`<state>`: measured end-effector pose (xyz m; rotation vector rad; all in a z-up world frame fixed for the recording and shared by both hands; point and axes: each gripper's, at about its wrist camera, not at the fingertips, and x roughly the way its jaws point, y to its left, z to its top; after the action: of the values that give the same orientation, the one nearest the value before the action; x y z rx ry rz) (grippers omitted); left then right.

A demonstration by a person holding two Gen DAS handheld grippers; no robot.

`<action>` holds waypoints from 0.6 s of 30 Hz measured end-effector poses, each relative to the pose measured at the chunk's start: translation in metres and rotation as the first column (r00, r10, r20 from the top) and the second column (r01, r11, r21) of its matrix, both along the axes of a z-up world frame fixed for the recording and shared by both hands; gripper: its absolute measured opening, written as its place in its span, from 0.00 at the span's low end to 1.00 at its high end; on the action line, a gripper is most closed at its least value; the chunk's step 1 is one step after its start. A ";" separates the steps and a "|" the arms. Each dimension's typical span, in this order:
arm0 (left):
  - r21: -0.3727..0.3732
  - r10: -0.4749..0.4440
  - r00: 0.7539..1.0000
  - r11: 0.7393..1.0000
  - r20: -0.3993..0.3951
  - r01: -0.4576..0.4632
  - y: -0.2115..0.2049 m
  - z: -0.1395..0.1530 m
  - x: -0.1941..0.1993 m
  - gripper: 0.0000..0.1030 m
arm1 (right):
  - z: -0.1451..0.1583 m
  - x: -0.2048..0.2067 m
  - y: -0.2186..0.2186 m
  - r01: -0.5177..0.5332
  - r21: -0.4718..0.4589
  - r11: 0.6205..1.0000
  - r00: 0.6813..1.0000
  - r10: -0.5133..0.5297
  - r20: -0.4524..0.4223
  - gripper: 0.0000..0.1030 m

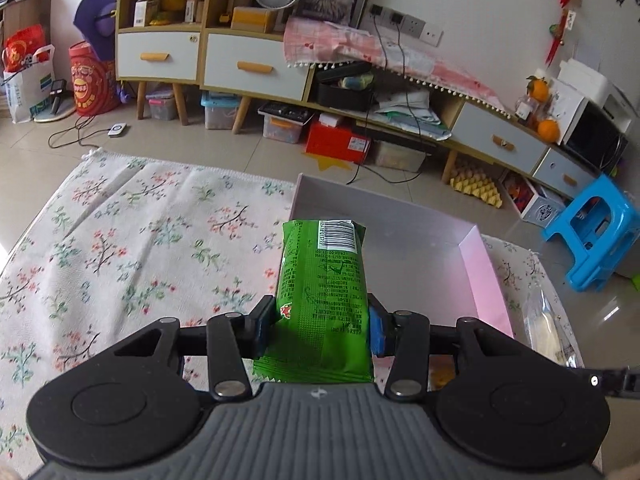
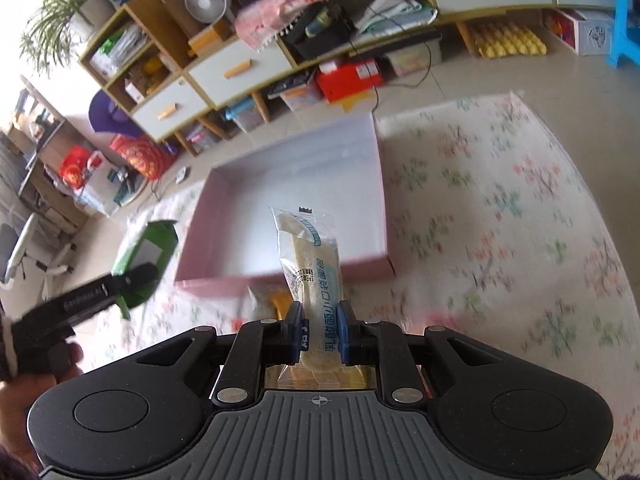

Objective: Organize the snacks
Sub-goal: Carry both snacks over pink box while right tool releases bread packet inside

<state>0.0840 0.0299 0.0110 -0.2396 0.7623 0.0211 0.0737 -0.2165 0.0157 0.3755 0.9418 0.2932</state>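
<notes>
- Green snack packet [image 1: 324,300]: barcode end pointing up, clamped in the left gripper [image 1: 322,326].
- Clear-wrapped pale bread [image 2: 316,280]: upright, pinched by the right gripper [image 2: 320,334].
- Pink box [image 2: 280,280]: open, on the surface's far edge.

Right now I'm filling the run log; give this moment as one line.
left tool: shut on green packet | right tool: shut on clear bread packet | pink box: empty

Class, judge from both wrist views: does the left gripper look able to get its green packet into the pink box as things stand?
Probably yes. The left gripper is shut on the green packet, and the pink box lies open-topped and looks empty just ahead. Nothing visible stands between them; the right gripper holds its bread packet to one side.
</notes>
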 end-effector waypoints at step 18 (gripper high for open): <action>0.081 -0.043 0.999 0.996 -0.014 0.044 0.001 -0.022 0.026 0.49 | -0.023 0.071 0.017 0.119 -0.027 0.992 0.992 -0.118 0.033 0.22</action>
<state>0.1104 0.0305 -0.0112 -0.1453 0.7773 0.0125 0.1451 -0.2000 -0.0076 0.3982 0.8884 0.1761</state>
